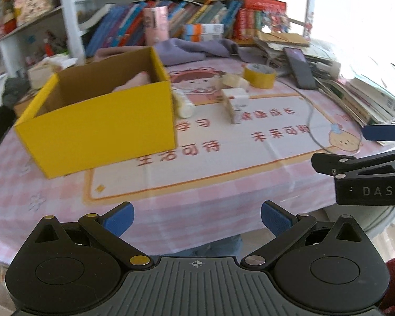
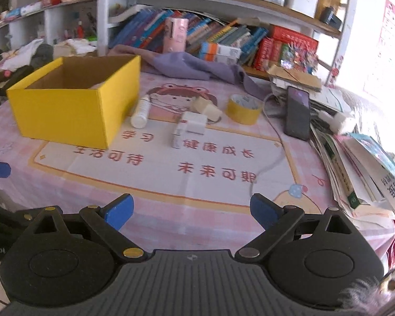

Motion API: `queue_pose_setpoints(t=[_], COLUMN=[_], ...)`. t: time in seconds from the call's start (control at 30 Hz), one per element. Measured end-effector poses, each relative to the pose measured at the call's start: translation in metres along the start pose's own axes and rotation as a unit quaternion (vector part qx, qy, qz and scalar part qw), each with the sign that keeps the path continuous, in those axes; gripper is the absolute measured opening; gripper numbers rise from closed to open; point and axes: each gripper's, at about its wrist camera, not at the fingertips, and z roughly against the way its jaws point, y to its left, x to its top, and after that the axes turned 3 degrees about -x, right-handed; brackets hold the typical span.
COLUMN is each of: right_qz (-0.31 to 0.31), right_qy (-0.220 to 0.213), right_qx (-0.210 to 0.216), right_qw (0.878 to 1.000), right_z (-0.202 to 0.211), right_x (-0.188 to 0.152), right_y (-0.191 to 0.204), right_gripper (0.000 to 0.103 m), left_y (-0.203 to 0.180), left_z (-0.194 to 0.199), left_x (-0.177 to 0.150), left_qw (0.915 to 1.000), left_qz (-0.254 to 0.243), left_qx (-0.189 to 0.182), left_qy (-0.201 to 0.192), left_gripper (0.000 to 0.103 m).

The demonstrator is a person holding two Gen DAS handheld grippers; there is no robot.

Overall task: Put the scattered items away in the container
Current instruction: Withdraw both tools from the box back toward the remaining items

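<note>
Both grippers hang over the near edge of the table, released, jaws spread wide with nothing between them: the left gripper and the right gripper. In the left view the right gripper juts in at 3 o'clock, one blue pad above a black finger.

The yellow box stands open at 10 o'clock in the right view. Its floor is mostly hidden by its own walls; the left view shows something pale pink inside, too blurred to name.

Five loose items lie in a cluster at 12 o'clock, right of the box. One white bottle lies on its side just beside the box's right wall. One white cube rests touching a small carton. One pale roll lies behind them, near one yellow tape roll.

Nothing stands between the grippers and the cluster except the printed mat. A white cable trails across the mat at 2 o'clock. One dark phone leans on a slumped stack of books that is cut off at the right edge. A purple cloth is heaped behind the items, with a pink carton upright behind it against shelved books. Motion blur softens the box and bottle in the left view.
</note>
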Motion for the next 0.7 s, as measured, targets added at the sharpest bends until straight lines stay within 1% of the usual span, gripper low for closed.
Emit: queue_pose_setpoints(t=[0.2,0.4,0.53,0.63,0.7], right_qz=[-0.009,-0.015,-0.015,-0.007,-0.005], right_qy=[0.011,0.02,0.027,0.03,0.028], right_qx=[-0.01,-0.016,-0.011,-0.001,0.006], right_qw=[1.0,1.0,0.999,1.0,1.0], right_z=[-0.016,-0.036,-0.056,-0.072,-0.083], right_x=[0.004,0.011,0.023,0.034,0.043], right_y=[-0.02,-0.045,-0.064,-0.075,-0.084], right_gripper=[0.096,0.096,0.096,0.096,0.096], left_y=[-0.018,-0.039,-0.051,-0.057,-0.058], left_z=[-0.023,-0.05,-0.065,-0.075,-0.082], left_x=[0.016,0.037,0.054,0.069,0.08], left_qw=[0.9994,0.9984,0.998,0.9984,0.999], left_qz=[-0.023,-0.04,-0.051,-0.051,-0.042], left_qx=[-0.022,-0.035,-0.035,-0.022,-0.014], left_qy=[0.01,0.019,0.015,0.009,0.006], left_gripper=[0.103,0.103,0.103,0.102,0.102])
